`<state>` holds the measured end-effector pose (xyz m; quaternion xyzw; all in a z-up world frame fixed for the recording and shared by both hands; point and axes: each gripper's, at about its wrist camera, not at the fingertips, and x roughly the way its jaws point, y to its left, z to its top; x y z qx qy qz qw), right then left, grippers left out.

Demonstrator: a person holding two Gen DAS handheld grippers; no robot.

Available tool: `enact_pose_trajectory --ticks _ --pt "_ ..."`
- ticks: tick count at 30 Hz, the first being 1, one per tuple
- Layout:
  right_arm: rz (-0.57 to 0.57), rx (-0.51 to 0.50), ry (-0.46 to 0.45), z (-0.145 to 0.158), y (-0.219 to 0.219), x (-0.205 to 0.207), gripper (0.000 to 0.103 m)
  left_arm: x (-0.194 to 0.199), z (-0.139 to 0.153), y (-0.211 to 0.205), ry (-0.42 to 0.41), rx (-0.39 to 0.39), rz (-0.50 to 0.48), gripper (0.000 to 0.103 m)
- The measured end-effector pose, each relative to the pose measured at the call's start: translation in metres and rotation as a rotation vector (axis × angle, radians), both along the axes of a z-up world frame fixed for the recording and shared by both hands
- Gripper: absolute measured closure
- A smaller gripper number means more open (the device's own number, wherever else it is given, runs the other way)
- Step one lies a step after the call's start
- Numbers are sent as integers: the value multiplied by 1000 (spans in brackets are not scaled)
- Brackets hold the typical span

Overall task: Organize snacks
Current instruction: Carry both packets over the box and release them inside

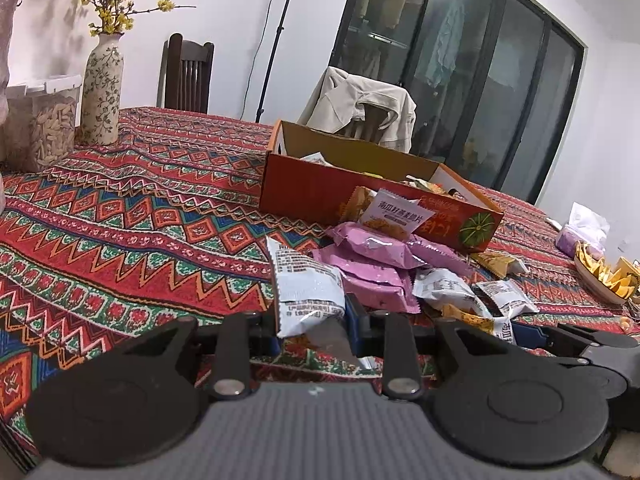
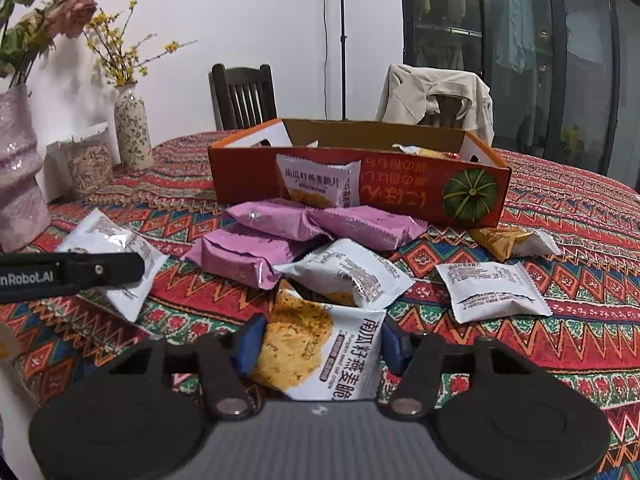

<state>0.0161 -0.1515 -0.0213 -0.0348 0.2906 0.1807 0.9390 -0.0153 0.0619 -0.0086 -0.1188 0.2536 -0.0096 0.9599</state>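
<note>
Partly hidden behind the left gripper point(image 1: 312, 320), the bottom edge of a white snack packet point(image 1: 306, 284) disappears between its blue pads, which are clamped tight on it; the packet stands upright above the patterned tablecloth point(image 1: 132, 216). Only the printed back of it shows, so its front cannot be read. The right gripper point(image 2: 320, 346) has an orange-and-white oat crisp packet point(image 2: 320, 354) between its blue fingers point(image 2: 250, 346); both pads touch the packet's sides, and its lower edge is cut off behind the gripper body. From the right wrist view the left gripper's dark arm crosses the left edge and covers part of the packet it holds.

Just beyond the grippers lies a loose heap: pink packets point(image 2: 256, 248) stacked on one another, white ones face down point(image 2: 492, 290), and a yellowish one point(image 2: 508, 242) beside the orange cardboard box point(image 2: 400, 188). One white packet point(image 2: 320, 180) leans against the box's front wall. Inside the box only a few packet tops peek over the rim; the rest is hidden. Further back stand a flowered vase point(image 2: 130, 132), a pink vase point(image 2: 18, 176), a clear jar of seeds point(image 2: 88, 162), and chairs, one draped with a pale jacket point(image 2: 436, 96). At the far right of the left wrist view, a dish point(image 1: 600, 284) is cut off.
</note>
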Motion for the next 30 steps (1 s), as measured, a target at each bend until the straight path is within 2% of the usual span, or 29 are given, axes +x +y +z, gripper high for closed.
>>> enact_pose_trajectory --ticks 6,14,23,30 --pt "-3 25 -44 10 -12 -12 46 -3 8 -4 -16 -2 -13 73" --pt "-37 72 -130 36 -36 -14 46 3 34 -15 -77 22 -38 73" --pt "-52 99 -207 67 -52 8 46 34 61 -25 -112 38 -42 73" --pt "-61 102 -231 83 -57 43 46 71 79 -34 -119 54 -40 73"
